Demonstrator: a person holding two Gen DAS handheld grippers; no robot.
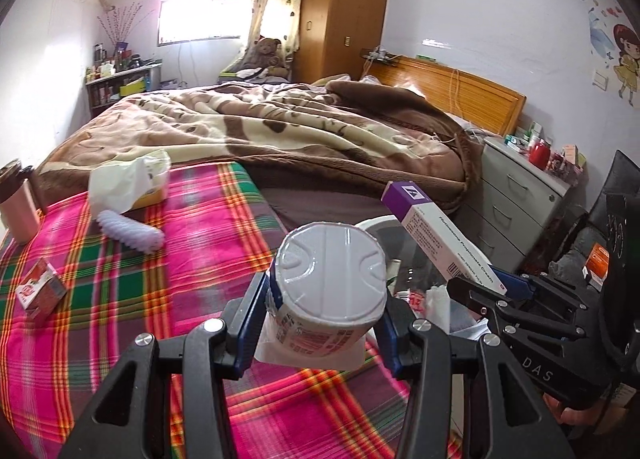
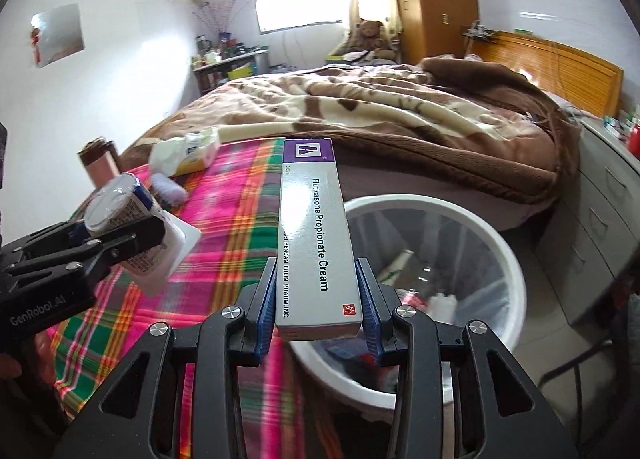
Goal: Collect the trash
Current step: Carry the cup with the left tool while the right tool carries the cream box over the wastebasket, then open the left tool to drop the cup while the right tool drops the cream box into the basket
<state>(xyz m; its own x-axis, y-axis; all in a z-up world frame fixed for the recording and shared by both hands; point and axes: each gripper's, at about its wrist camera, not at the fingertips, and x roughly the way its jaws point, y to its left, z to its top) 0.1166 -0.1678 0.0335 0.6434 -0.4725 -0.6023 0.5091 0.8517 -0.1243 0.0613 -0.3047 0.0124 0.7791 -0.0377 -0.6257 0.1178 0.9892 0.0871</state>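
My left gripper (image 1: 324, 311) is shut on a round cup with a white foil lid (image 1: 328, 275), and a white paper sheet hangs under the cup. It hovers over the plaid bedspread (image 1: 160, 299) near the bed's edge. My right gripper (image 2: 318, 291) is shut on a long grey and purple cream box (image 2: 314, 235) that points forward. Below and right of it stands a white trash bin (image 2: 504, 243) with a clear liner and some waste inside. In the right wrist view the left gripper (image 2: 120, 235) and its cup (image 2: 116, 211) are at the left. In the left wrist view the right gripper (image 1: 480, 291) holds the box (image 1: 436, 235) over the bin (image 1: 376, 221).
On the plaid bedspread lie a small red and white carton (image 1: 40, 291), a lilac ribbed object (image 1: 130, 233), a tissue pack (image 1: 132, 183) and a pink tumbler (image 1: 18, 207). A brown blanket (image 1: 280, 127) covers the bed. A grey drawer unit (image 1: 516, 195) stands beside the bin.
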